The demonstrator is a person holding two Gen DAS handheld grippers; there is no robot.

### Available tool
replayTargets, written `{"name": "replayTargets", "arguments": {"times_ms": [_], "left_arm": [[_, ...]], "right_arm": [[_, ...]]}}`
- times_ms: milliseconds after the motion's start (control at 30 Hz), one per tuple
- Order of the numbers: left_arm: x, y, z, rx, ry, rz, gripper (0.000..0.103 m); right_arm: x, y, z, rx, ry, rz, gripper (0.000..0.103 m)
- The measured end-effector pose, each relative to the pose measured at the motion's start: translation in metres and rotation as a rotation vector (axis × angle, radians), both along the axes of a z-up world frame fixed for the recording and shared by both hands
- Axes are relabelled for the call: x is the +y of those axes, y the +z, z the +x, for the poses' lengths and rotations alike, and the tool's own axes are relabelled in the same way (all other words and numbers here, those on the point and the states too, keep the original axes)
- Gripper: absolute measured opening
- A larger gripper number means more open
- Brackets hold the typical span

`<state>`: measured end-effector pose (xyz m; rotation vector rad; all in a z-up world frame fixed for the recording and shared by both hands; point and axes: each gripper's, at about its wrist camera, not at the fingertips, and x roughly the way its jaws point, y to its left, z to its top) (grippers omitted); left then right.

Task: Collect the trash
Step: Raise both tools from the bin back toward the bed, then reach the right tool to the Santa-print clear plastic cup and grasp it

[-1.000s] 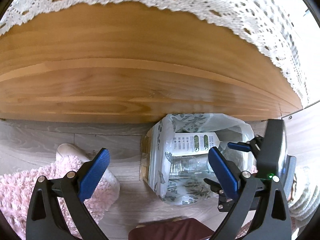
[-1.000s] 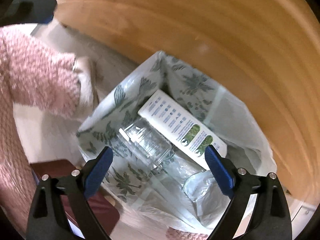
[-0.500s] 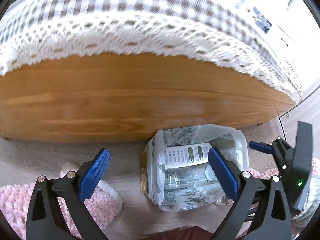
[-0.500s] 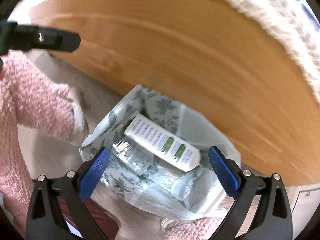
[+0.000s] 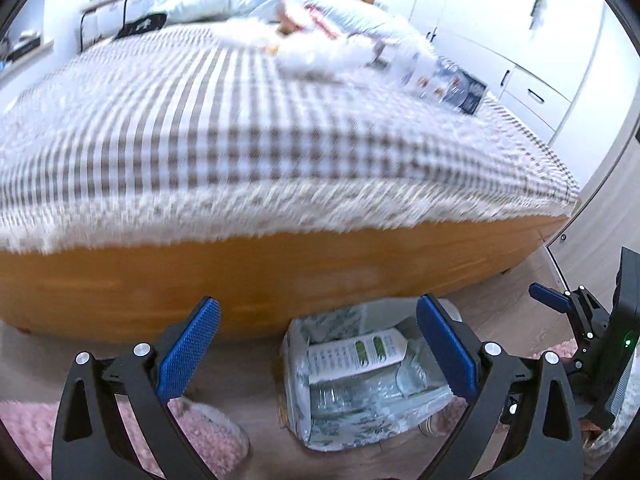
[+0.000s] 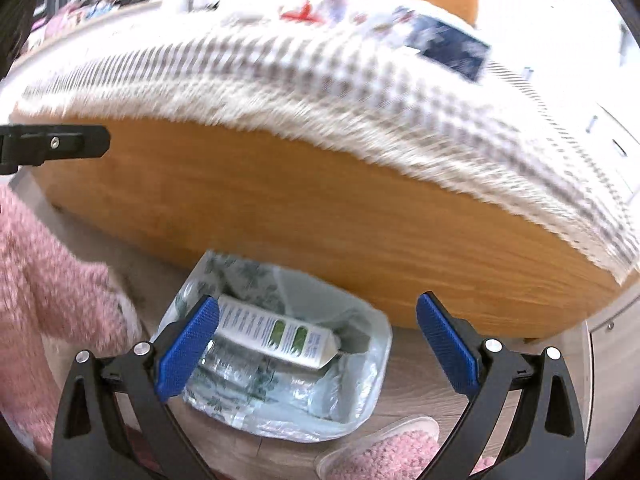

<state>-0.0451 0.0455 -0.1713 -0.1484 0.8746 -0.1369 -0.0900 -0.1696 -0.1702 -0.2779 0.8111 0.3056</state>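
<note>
Left hand-held gripper (image 5: 318, 350) and right hand-held gripper (image 6: 318, 348): both spread wide, nothing held. Below them, trash bag (image 6: 372, 384) on the floor against the bed frame (image 5: 280, 272), already holding a white carton (image 6: 276, 334) and a clear bottle (image 6: 236, 366). Remaining trash, blurred wrappers (image 5: 440, 76), lies well apart on the bedspread (image 5: 200, 128). Risks: thin wrappers slipping from the pads; bag mouth sagging shut; tripping on the pink slipper (image 6: 384, 450).

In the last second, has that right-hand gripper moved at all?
Yes. The right gripper has lifted up and back: the trash bag looks smaller and lower, and the bed's checked cover now shows.
</note>
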Motion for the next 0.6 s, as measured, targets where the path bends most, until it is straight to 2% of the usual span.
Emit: {"name": "replayTargets", "arguments": {"times_ms": [300, 467, 600], "left_arm": [[-0.023, 0.057, 0.028, -0.125, -0.049, 0.003, 0.096], [-0.038, 0.087, 0.059, -0.193, -0.057, -0.008, 0.096], [-0.053, 0.104, 0.088, -0.254, -0.066, 0.006, 0.095]], "right_arm": [[-0.038, 0.054, 0.027, -0.146, -0.123, 0.128, 0.095], [-0.051, 0.09, 0.062, -0.262, -0.167, 0.169, 0.095], [-0.047, 0.109, 0.094, -0.315, -0.185, 0.187, 0.095]]}}
